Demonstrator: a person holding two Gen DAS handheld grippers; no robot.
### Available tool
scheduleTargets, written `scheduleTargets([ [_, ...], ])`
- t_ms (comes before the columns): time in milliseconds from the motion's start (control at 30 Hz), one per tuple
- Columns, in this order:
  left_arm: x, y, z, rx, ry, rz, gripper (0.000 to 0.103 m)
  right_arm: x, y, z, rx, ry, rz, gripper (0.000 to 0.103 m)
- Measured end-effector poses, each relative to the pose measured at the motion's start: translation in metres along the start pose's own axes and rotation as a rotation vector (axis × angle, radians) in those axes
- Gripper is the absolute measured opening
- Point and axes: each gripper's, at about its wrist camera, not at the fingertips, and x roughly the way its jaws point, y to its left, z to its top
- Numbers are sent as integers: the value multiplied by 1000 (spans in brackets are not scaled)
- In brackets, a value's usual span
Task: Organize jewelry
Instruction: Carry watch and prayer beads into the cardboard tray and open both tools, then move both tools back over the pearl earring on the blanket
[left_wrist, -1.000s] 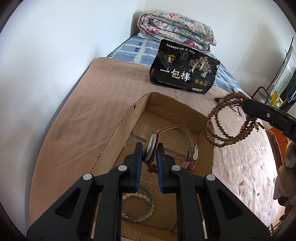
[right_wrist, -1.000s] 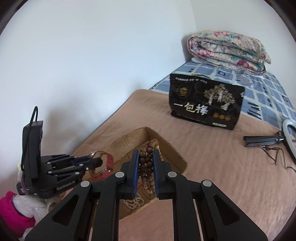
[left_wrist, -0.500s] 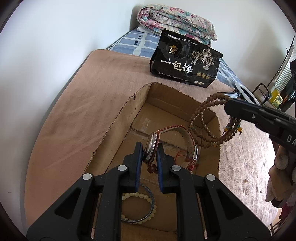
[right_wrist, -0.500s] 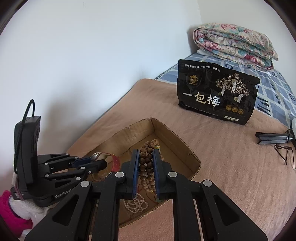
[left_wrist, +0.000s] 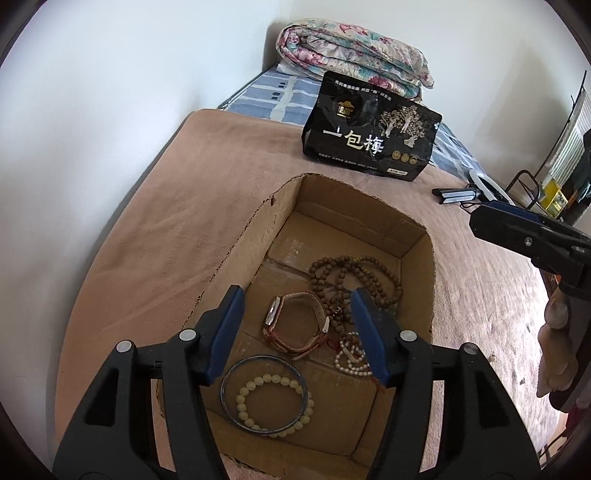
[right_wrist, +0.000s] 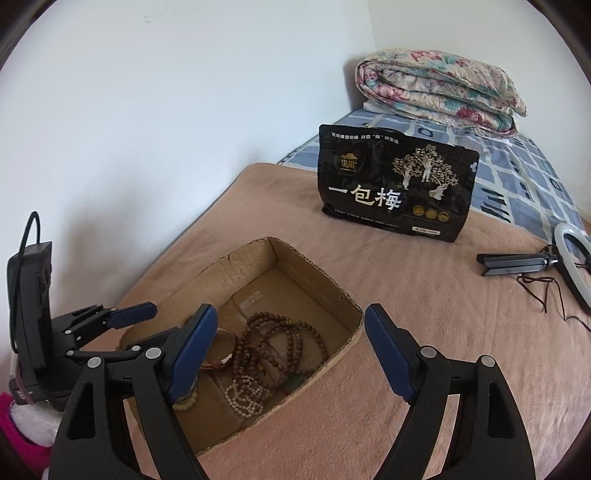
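Both hand-held grippers, left (left_wrist: 295, 336) and right (right_wrist: 290, 347), are just spreading empty above the cardboard box (left_wrist: 236, 254), leaving the watch (left_wrist: 295, 328) and bead necklace (left_wrist: 354, 280) apparently lying loose inside for sorting.

Both grippers' jaws have just opened, dropping the watch (left_wrist: 295, 325) and wooden beads (left_wrist: 354, 280) into the box (left_wrist: 421, 280)

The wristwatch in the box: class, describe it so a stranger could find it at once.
On the tan blanket sits an open cardboard box. On its floor, the wristwatch lies near the middle, between the brown bead necklace and the pale bead bracelet. It alone has a flat strap with red stitching and a metal case, not beads.
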Motion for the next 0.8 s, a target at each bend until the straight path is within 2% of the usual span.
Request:
scheduleTargets([
  [500,-48,-32,-6,53,-65,-6,62,-59,-7,-6,9,-59,-25,82],
  [800,-80,-65,-12,100,-100,-41,62,-111,-21,-26,12,-103,-76,82],
])
